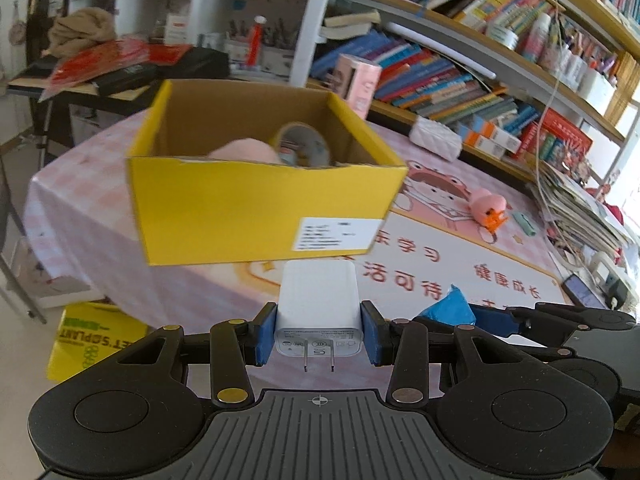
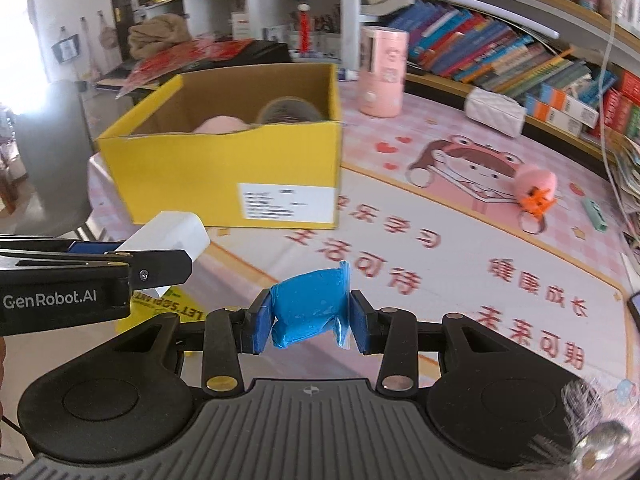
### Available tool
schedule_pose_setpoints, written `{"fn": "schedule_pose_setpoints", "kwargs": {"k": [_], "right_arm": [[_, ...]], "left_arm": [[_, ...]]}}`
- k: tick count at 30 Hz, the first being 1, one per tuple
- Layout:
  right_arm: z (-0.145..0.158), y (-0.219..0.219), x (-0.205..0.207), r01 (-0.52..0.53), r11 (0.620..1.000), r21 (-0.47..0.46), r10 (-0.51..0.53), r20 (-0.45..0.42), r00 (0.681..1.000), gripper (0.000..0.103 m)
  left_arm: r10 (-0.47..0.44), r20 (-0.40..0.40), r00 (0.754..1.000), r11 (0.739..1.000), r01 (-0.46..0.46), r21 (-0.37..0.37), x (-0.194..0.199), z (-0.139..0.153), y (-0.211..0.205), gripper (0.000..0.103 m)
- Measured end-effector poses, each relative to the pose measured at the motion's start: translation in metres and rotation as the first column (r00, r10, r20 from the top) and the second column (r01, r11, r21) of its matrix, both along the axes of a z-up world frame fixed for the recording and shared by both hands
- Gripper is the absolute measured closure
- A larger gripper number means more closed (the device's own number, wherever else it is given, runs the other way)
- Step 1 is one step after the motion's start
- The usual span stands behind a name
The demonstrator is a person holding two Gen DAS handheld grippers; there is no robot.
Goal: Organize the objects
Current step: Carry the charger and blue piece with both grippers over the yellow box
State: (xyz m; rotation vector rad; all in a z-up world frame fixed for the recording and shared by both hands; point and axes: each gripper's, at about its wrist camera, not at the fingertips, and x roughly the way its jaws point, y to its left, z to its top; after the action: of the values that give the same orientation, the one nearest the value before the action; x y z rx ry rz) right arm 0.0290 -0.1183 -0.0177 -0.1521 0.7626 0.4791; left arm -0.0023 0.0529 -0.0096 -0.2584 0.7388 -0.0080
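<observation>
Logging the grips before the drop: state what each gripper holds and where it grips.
Left gripper clamps the white charger by its two flat sides, near the prong end. Right gripper pinches the blue packet across its sides.

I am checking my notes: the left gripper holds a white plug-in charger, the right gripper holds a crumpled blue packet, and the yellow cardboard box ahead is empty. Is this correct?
Not quite. The yellow cardboard box is not empty: the left wrist view shows a roll of tape and a pink object inside. The left gripper does hold the white plug-in charger, the right gripper the crumpled blue packet.
</observation>
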Motion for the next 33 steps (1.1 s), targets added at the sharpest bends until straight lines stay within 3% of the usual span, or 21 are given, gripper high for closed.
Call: {"fn": "schedule_pose_setpoints", "kwargs": {"k": [10,18,25,33], "right_arm": [[0.004,0.031,-0.021,-0.050,0.999,0.011,0.050,0.031,0.998,0.066],[0.018,0.035,-0.023,-0.035,0.999,0.033,0.032,0.089,0.995,0.066],[0.044,0.041,-0.007,-0.038,0.997,0.068,0.027,0.158,0.987,0.066],[0.067,0.049,0.036,-0.068,0.993,0.100,0.045,0.219,0.975,0.066]], "left_arm": [[0.030,0.064,0.997,0.999,-0.031,0.025,-0.021,0.014,0.026,0.062],[0.036,0.130,0.991,0.999,-0.040,0.027,-0.019,0.032,0.042,0.062],[0.052,0.193,0.980,0.998,-0.057,0.023,0.003,0.049,0.050,0.062],[0.100,0.213,0.972,0.994,-0.109,0.030,0.037,0.054,0.056,0.062]]}}
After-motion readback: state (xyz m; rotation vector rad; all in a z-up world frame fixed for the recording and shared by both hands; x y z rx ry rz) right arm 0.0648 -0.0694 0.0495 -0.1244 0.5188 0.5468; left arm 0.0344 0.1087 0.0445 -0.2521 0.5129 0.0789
